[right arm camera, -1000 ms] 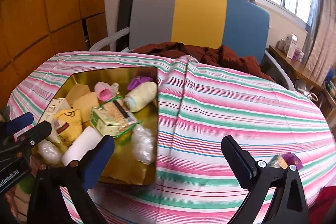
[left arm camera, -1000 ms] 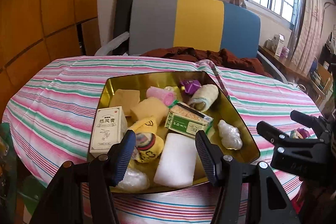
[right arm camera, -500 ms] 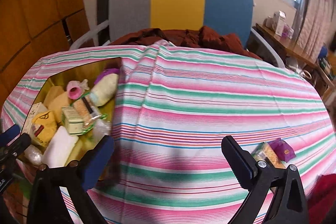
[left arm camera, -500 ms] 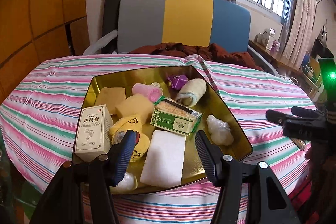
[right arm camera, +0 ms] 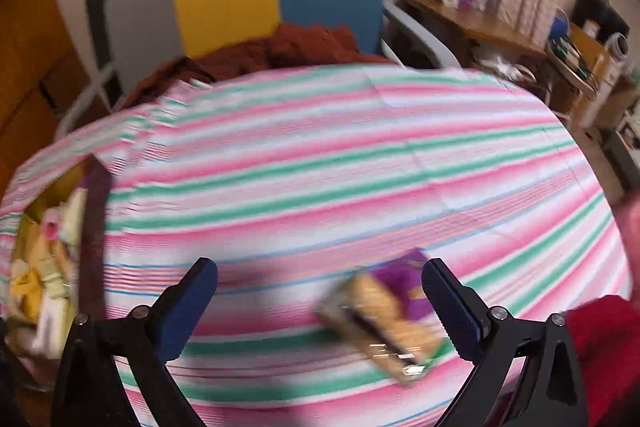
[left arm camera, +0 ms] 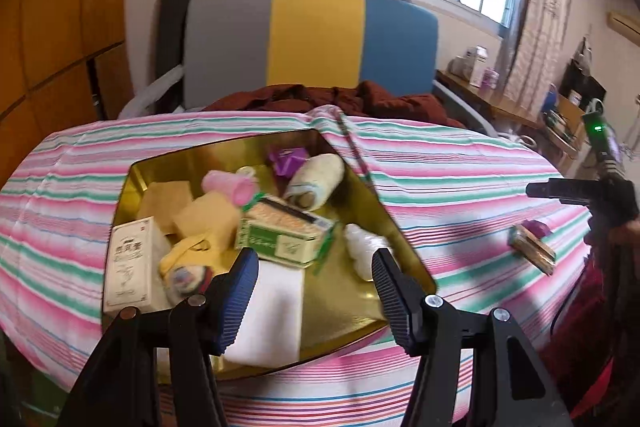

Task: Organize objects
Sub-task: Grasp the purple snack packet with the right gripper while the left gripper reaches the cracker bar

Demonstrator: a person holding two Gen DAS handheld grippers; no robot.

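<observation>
Left wrist view: left tongs [left arm camera: 312, 287] hovering spread and empty over gold tray [left arm camera: 360, 183] at table's left edge | right wrist view: snack packet [right arm camera: 384, 315] lying on striped table [right arm camera: 320, 163] near its right edge, long axis diagonal, purple-and-tan wrapper, blurred | right tongs [right arm camera: 320, 299] nearer, spread, packet sitting just inside right finger.
</observation>
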